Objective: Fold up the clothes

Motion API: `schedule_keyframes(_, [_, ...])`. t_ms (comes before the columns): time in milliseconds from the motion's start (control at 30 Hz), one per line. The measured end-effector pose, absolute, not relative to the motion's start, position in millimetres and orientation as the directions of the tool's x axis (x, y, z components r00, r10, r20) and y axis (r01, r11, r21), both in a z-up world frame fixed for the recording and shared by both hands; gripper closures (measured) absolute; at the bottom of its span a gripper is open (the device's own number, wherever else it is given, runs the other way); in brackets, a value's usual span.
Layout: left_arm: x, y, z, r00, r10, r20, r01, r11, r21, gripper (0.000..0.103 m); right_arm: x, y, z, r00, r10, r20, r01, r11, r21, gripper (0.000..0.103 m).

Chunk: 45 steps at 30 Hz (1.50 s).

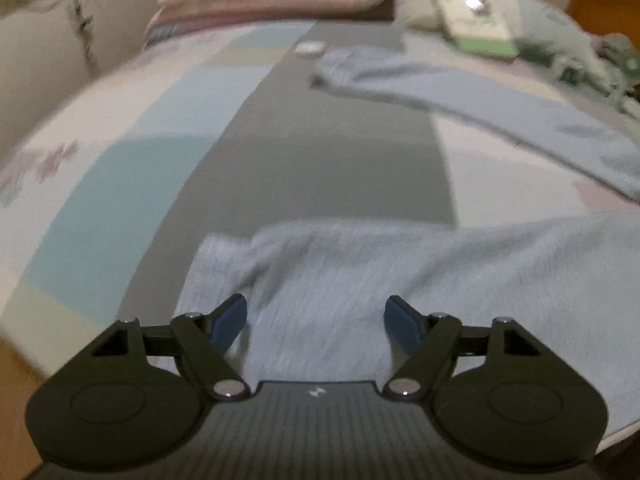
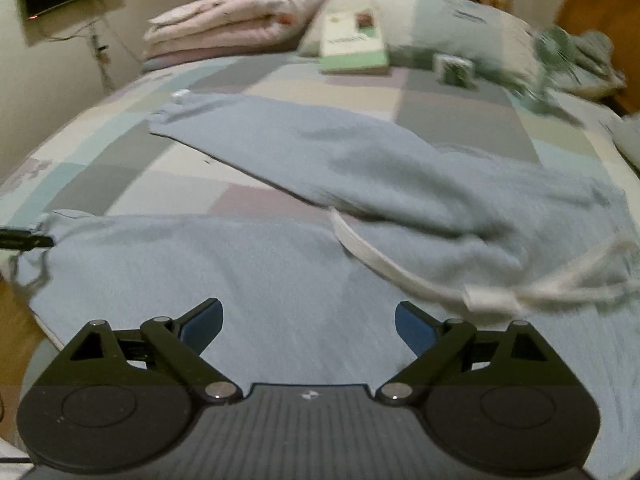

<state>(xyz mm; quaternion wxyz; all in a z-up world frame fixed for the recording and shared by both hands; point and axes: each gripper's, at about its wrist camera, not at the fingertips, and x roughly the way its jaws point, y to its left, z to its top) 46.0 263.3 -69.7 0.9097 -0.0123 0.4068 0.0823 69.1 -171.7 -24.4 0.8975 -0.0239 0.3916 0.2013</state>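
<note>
Light blue sweatpants point(image 2: 360, 184) lie spread on a patchwork bedspread point(image 2: 120, 148), legs apart, with a white drawstring point(image 2: 384, 264) at the waist on the right. In the left wrist view the near leg point(image 1: 360, 280) and the far leg point(image 1: 460, 96) both show. My left gripper point(image 1: 316, 316) is open and empty, just above the near leg's cuff end. My right gripper point(image 2: 308, 320) is open and empty, above the near leg close to the waist. The tip of the left gripper point(image 2: 24, 240) shows at the left edge of the right wrist view.
A folded pink quilt point(image 2: 240, 16) and a pillow point(image 2: 460, 28) lie at the bed's far end. A green-and-white box point(image 2: 356, 48), a small square object point(image 2: 454, 70) and a small fan point(image 2: 554, 56) rest near the pillow. A small white disc point(image 1: 308, 48) lies by the far cuff.
</note>
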Motion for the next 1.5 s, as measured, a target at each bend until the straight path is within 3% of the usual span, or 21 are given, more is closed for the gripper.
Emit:
schedule_keyframes(267, [55.5,287.5,-90.0,0.619,0.153,-0.77,-0.219,0.976,0.019,0.03,104.6,-74.8,-3.5,0.569,0.417,-0.708,-0.579,0.815,0.014,0.007])
schedule_keyframes(367, [39.7,285.1,-92.2,0.632,0.172,-0.756,-0.214,0.976,0.043,0.03,120.0,-33.3,-4.7,0.538,0.445,-0.716,-0.656,0.754,-0.024,0.012])
schedule_keyframes(633, [36.5,300.6,-95.3,0.669,0.124,-0.733,-0.203,0.979,-0.02,0.03,146.1,40.7,-26.3,0.445,0.475,-0.759,-0.729,0.685,0.001,0.014])
schedule_keyframes(867, [53.2,296.3,-84.8,0.648,0.123,-0.752,-0.196,0.981,-0.008,0.031,115.2,6.7,-37.8,0.453,0.391,-0.801,-0.702,0.71,-0.051,0.013])
schedule_keyframes(1000, [33.8,259.1,-68.9,0.691,0.088,-0.718,-0.062,0.996,0.063,0.021,90.1,-35.3,-38.2,0.463,0.364,-0.808,-0.652,0.758,-0.032,0.009])
schedule_keyframes(1100, [25.6,228.0,-73.5,0.691,0.053,-0.721,0.037,0.993,0.109,0.021,78.0,-61.3,-44.2,0.468,0.344,-0.814,-0.603,0.798,-0.01,0.008])
schedule_keyframes(1200, [24.8,214.5,-92.9,0.65,0.094,-0.754,0.028,0.989,0.147,0.018,70.2,-83.3,-51.3,0.48,0.341,-0.808,-0.545,0.838,0.029,0.008])
schedule_keyframes(1367, [-3.8,243.0,-95.2,0.606,0.068,-0.792,-0.083,0.996,0.022,0.011,50.3,-122.1,-71.2,0.507,0.296,-0.809,-0.448,0.893,0.045,0.005])
schedule_keyframes(1500, [-12.7,236.9,-82.7,0.584,0.142,-0.799,-0.074,0.99,0.122,0.014,28.3,-141.3,-82.1,0.495,0.276,-0.824,-0.418,0.907,0.053,0.0])
